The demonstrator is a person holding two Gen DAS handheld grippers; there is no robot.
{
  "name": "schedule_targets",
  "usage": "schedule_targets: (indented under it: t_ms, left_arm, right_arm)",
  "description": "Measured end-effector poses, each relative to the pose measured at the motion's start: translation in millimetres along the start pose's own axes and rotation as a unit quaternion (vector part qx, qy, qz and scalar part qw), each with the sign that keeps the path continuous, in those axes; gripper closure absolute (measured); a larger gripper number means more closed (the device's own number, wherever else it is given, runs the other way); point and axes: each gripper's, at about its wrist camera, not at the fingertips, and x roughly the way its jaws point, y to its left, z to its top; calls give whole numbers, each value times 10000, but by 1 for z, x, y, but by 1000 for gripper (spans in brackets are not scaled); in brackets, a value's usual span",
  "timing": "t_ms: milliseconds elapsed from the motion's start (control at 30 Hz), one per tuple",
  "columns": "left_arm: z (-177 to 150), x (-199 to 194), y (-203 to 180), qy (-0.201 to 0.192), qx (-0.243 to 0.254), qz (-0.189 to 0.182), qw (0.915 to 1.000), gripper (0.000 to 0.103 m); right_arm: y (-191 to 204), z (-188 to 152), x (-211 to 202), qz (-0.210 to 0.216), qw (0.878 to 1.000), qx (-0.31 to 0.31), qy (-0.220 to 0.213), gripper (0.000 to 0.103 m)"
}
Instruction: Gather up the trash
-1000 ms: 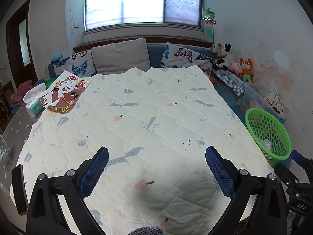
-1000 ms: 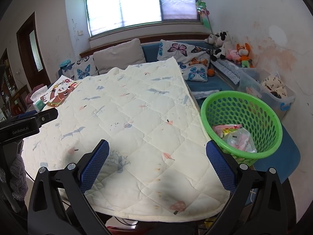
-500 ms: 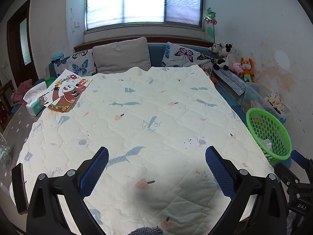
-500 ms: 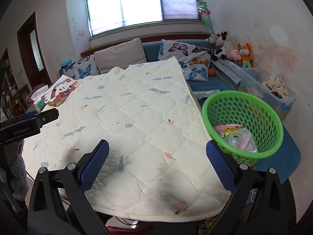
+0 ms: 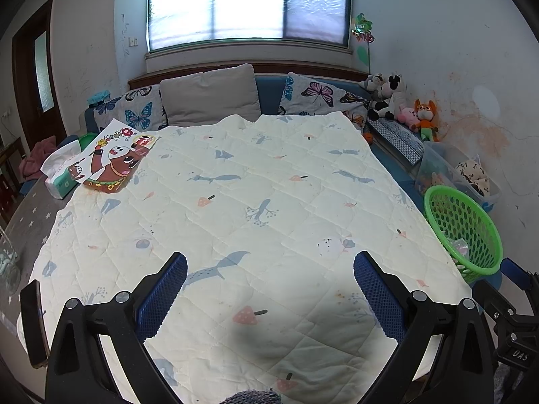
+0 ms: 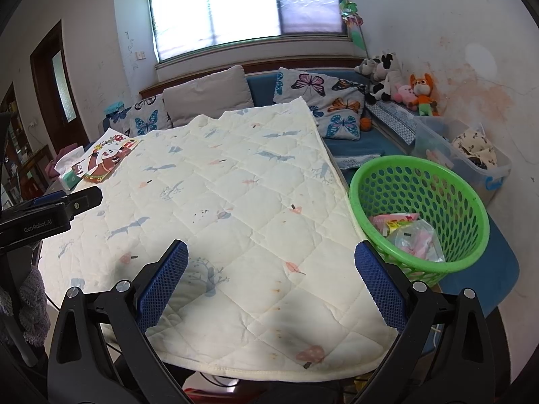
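Hovering empty with jaws apart, the left tongs point(image 5: 269, 298) and right tongs point(image 6: 271, 288) are facing a quilt-covered table point(image 6: 235, 202) seemingly cleared, wrappers point(image 6: 404, 232) already lying in the green basket point(image 6: 438, 175) beside it.

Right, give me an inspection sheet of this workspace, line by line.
Surface: cream quilted cover spread flat over the table.
Job's things: green basket off the table's right edge, holding plastic wrappers; no loose trash seen on the cover.
Clutter: cartoon picture sheet and tissue pack at the far left corner.
Grippers: left claw and right claw both open, empty, above the near edge.
Cables: nothing seen.
Surroundings: window, butterfly cushions, plush toys, clear storage bin.
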Motion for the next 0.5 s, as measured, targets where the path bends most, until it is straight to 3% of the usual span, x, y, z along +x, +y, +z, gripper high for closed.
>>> schedule_targets:
  t_ms: [500]
  left_arm:
    - [0,0,1,-1,-6,0,10000,7]
  right_arm:
    - [2,0,0,39,10000,-38,3,4]
